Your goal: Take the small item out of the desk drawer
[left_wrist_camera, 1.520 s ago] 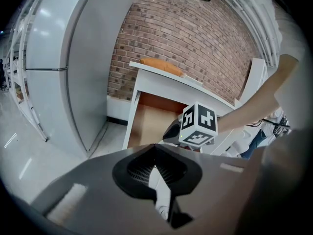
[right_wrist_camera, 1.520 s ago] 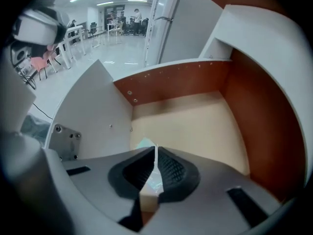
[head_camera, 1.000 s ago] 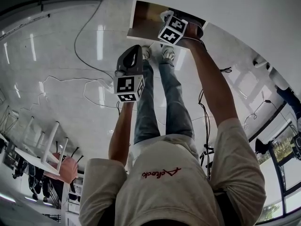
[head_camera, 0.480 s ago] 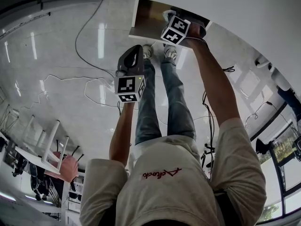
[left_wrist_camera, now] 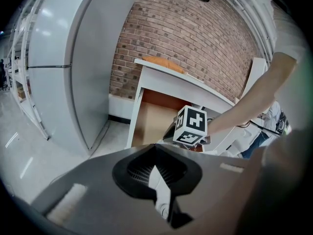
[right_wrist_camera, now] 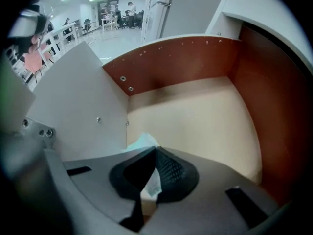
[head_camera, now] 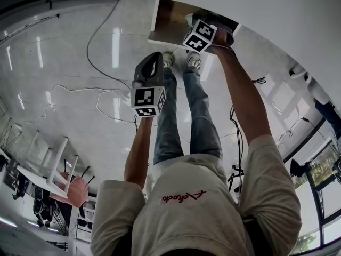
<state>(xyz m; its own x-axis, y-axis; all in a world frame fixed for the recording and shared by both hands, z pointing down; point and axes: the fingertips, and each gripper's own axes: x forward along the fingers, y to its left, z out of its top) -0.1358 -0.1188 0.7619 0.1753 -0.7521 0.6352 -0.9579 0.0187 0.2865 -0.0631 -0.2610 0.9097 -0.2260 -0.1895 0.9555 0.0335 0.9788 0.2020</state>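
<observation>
The desk drawer [head_camera: 166, 21] stands pulled open, with a pale floor [right_wrist_camera: 195, 116] and reddish-brown walls. My right gripper [head_camera: 193, 21] reaches down into it. Its jaws [right_wrist_camera: 154, 173] are shut on the small item [right_wrist_camera: 142, 142], a pale white-green piece whose corner sticks out above the pads, close to the drawer's white left wall. My left gripper [head_camera: 151, 58] hangs in the air over the floor, left of the drawer and apart from it. In its own view the left gripper [left_wrist_camera: 155, 168] is shut with nothing in it, looking toward the drawer [left_wrist_camera: 151, 121] and the right gripper's marker cube [left_wrist_camera: 191, 125].
The white desk top [head_camera: 256, 4] spans the upper right. The person's feet [head_camera: 178, 60] stand just in front of the drawer. Cables [head_camera: 106, 97] trail over the glossy floor; a white chair [head_camera: 48, 169] is at lower left. A grey cabinet [left_wrist_camera: 73, 58] and a brick wall [left_wrist_camera: 195, 43] flank the desk.
The right gripper's cube has edged slightly farther over the drawer. The left gripper has barely shifted.
</observation>
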